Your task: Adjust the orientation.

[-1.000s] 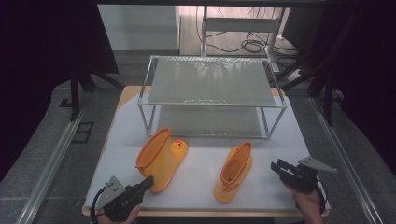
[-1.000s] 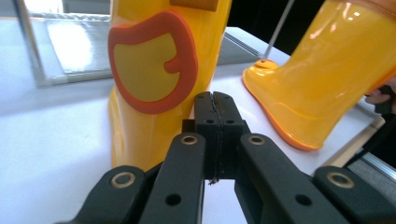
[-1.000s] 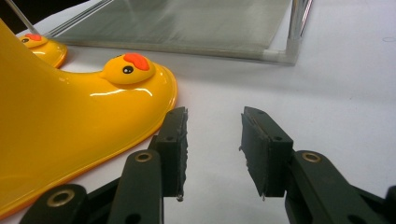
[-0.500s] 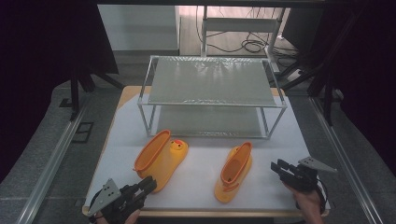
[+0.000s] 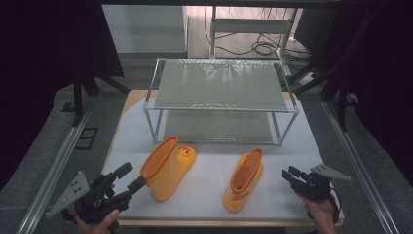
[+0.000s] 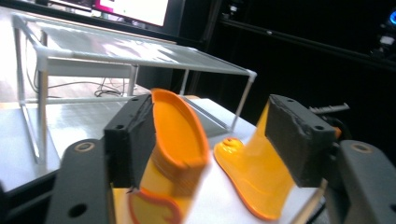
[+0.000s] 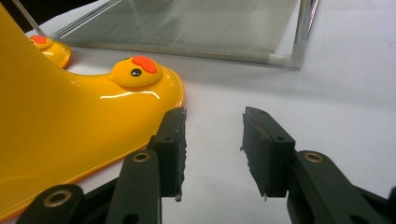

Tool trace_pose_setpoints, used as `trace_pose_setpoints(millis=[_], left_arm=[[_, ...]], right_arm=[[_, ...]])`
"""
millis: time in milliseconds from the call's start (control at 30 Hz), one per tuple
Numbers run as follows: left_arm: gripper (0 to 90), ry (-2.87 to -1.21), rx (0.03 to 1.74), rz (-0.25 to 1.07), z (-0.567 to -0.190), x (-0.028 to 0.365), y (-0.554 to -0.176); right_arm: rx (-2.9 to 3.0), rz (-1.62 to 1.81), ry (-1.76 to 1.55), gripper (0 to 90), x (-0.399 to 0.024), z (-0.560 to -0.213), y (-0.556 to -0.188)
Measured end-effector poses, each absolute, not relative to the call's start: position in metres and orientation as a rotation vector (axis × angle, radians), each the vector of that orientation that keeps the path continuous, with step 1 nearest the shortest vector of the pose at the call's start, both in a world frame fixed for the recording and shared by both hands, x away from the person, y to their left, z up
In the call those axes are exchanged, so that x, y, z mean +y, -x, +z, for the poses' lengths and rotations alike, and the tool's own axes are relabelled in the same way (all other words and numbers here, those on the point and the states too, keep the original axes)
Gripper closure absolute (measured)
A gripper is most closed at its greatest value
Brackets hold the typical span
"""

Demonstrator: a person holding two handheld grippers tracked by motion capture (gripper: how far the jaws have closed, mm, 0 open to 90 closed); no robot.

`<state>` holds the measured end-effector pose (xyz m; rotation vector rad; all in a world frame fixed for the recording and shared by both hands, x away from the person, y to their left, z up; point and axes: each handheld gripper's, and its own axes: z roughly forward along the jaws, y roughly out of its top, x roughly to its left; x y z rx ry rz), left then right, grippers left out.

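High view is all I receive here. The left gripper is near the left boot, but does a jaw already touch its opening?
Observer: In the left gripper view, one jaw sits at the outer side of the left boot's rim; actual contact I cannot confirm.
Operator: Is the left gripper open?
Observer: Yes, the left gripper is wide open, rim between the jaws.
Operator: And the right one?
Observer: The right gripper is open over bare table beside the right boot, whose toe carries a duck face.
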<state>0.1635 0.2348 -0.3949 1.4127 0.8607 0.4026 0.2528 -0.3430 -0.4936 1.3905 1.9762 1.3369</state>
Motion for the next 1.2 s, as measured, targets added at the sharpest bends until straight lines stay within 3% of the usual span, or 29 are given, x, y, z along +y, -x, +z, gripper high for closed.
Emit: trace_pose_setpoints(millis=[300,433,533,600,900,1200], left_arm=[[28.8,-1.401,0.911,0.395,-0.383,0.237,-0.205],[29.3,-1.368,0.892,0.362,-0.380,0.240,-0.216],[29.1,-1.361,0.901,0.366,-0.379,0.240,-0.227],[29.1,-1.363,0.908,0.360,-0.379,0.240,-0.234],[30.0,-1.361,0.951,0.323,-0.390,0.237,-0.251],[26.4,-1.389,0.987,0.349,-0.394,0.236,-0.251]], right_arm=[[1.977,1.372,-1.272,62.2,-0.322,-0.470,-0.229],[1.993,1.386,-1.219,69.7,-0.309,-0.465,-0.213],[2.044,1.409,-1.104,86.1,-0.290,-0.458,-0.191],[2.059,1.431,-1.074,89.4,-0.286,-0.456,-0.187],[2.196,1.545,-0.792,89.8,-0.229,-0.444,-0.154],[2.225,1.552,-0.724,89.8,-0.193,-0.451,-0.156]])
